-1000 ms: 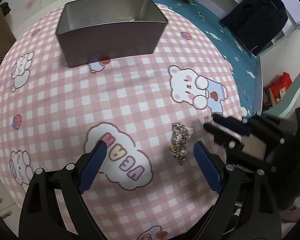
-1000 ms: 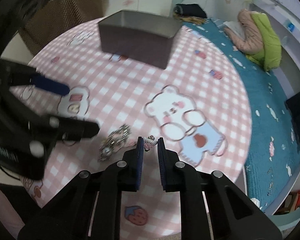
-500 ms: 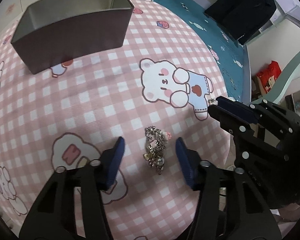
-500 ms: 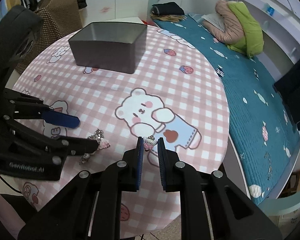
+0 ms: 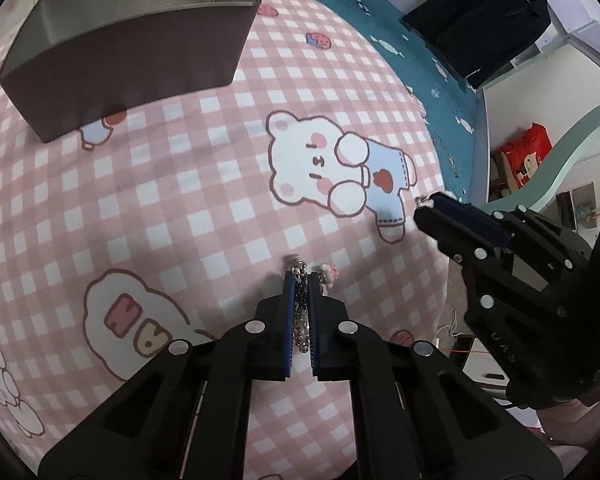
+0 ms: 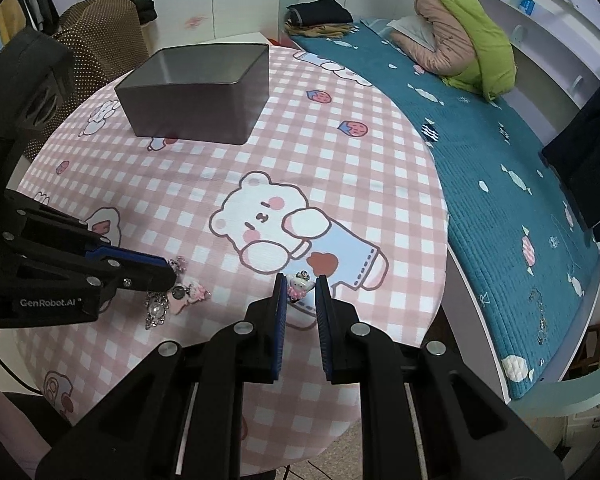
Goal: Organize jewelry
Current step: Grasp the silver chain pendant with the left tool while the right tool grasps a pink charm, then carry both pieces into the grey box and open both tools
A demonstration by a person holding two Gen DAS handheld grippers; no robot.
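My left gripper (image 5: pixel 301 280) is shut on a silver bead bracelet (image 5: pixel 301 312) with a pink charm, low over the pink checked tablecloth (image 5: pixel 204 216). In the right wrist view the bracelet (image 6: pixel 160 304) hangs below the left fingers (image 6: pixel 140 270). My right gripper (image 6: pixel 300 286) is shut on a small white and pink charm (image 6: pixel 298 286) above the bear print; it shows at the right in the left wrist view (image 5: pixel 432 206). An open grey metal box (image 6: pixel 196 92) stands at the far side of the table (image 5: pixel 128 36).
The round table's edge (image 6: pixel 440 216) drops off to the right beside a teal bed (image 6: pixel 500 168) with a green and pink bundle. A brown dotted chair (image 6: pixel 100 40) stands behind the box. A dark coat (image 5: pixel 480 16) hangs at the far right.
My left gripper closed from wide open onto the bracelet. My right gripper, holding the charm, drew back from the bracelet to the table's right side.
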